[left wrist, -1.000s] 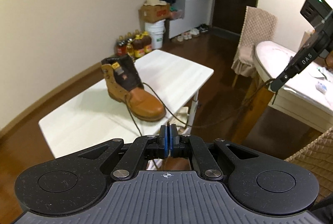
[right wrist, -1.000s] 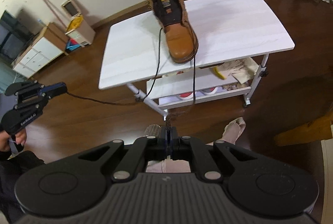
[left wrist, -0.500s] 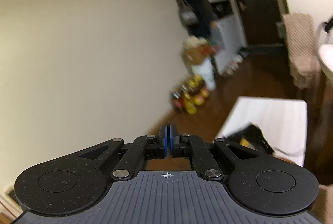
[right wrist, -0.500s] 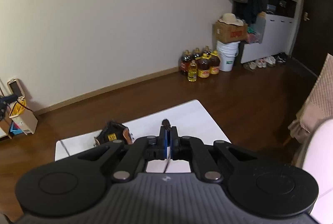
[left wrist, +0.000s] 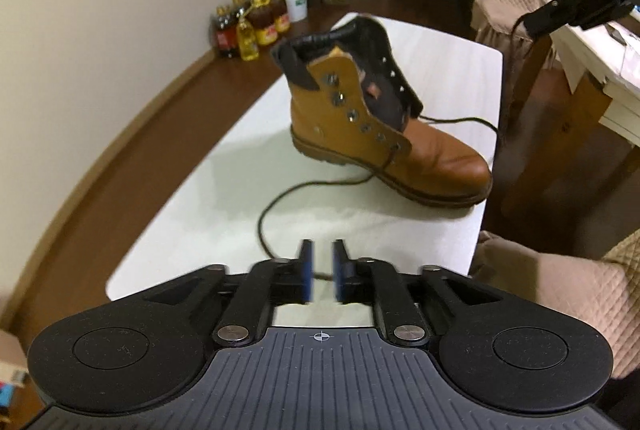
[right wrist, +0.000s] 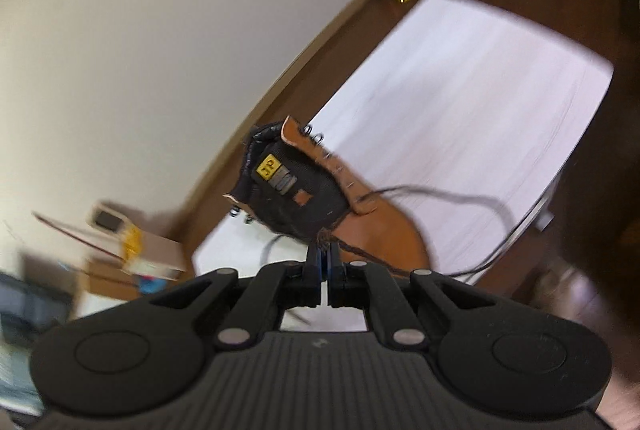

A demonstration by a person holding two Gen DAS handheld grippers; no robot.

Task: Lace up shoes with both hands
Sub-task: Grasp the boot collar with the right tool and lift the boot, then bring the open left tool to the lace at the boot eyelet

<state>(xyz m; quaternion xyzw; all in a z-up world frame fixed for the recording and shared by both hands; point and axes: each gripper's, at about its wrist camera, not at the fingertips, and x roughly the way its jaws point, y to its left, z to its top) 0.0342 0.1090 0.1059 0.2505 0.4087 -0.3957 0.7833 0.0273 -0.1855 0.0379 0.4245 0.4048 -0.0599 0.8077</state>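
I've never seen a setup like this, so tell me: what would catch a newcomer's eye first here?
A tan work boot stands near the front edge of a white table, most of its eyelets empty. Its dark lace trails loose across the tabletop toward the left claw, whose jaws are opening. The right claw is shut on the lace's other end.

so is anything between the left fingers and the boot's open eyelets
Nothing visible blocks the way. Between the left gripper, whose fingers are opening, and the tan boot there is only bare white table and the dark lace looping across it toward the fingers.
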